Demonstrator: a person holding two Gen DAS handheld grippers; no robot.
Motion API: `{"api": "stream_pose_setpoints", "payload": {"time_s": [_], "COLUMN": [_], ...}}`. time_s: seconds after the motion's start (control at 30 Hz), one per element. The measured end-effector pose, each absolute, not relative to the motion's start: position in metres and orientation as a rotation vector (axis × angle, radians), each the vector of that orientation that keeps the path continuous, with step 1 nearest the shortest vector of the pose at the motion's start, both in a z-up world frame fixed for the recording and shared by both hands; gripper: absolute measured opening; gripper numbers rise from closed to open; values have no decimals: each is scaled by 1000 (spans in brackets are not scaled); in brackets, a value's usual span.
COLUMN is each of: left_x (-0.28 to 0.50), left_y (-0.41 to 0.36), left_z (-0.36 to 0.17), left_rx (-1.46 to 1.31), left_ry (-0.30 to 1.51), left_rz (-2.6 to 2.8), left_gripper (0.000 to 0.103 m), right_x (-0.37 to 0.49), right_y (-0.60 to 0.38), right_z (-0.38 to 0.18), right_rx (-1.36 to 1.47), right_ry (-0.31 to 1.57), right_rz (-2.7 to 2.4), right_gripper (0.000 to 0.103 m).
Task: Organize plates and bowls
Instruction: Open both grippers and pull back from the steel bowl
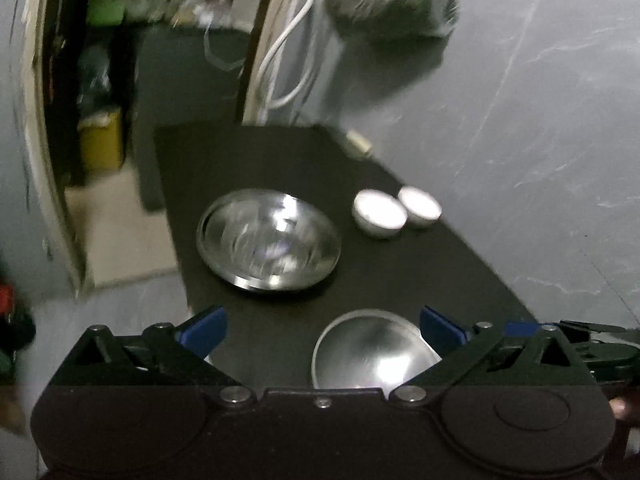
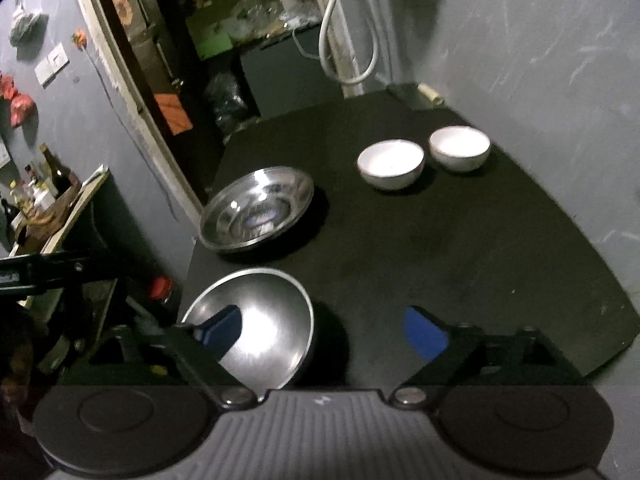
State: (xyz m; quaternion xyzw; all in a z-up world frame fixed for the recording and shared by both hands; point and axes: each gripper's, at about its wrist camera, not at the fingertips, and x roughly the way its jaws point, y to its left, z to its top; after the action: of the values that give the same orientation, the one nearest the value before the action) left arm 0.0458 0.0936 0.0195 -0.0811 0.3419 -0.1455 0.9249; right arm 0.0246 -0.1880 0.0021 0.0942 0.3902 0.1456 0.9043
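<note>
A black matte surface (image 2: 460, 240) carries four round dishes. A shiny steel plate (image 2: 256, 210) with a raised rim sits toward the far left. Nearer lies a smooth steel bowl (image 2: 260, 320). Two white glazed bowls (image 2: 390, 164) (image 2: 460, 148) stand just beside each other by the grey wall. The left tool (image 1: 322, 330) spreads its blue-tipped fingers wide, holding nothing, above the steel bowl (image 1: 372, 350). The right tool (image 2: 322, 332) is equally wide and holds nothing.

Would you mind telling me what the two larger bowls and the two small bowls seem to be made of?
The two larger bowls look like polished steel: grey with mirror-like glints. The two small bowls look like glazed ceramic, white and smooth, though melamine is possible.
</note>
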Motion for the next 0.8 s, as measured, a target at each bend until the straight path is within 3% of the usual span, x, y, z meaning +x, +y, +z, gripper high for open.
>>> {"api": "stream_pose_setpoints", "payload": {"time_s": [0.07,0.4,0.8], "left_x": [48,54,86], "left_y": [89,80,64], "left_z": [26,42,57], "left_rx": [-149,-175,-141], "left_ry": [674,581,645], "left_rz": [-303,-270,-159], "left_gripper": [102,102,102], "right_x": [26,29,76], "right_y": [-190,-198,-213], "right_z": [8,33,11], "right_rx": [197,184,162], "right_ry": [782,683,771], "right_rz": [289,246,194], "right_gripper": [103,103,103]}}
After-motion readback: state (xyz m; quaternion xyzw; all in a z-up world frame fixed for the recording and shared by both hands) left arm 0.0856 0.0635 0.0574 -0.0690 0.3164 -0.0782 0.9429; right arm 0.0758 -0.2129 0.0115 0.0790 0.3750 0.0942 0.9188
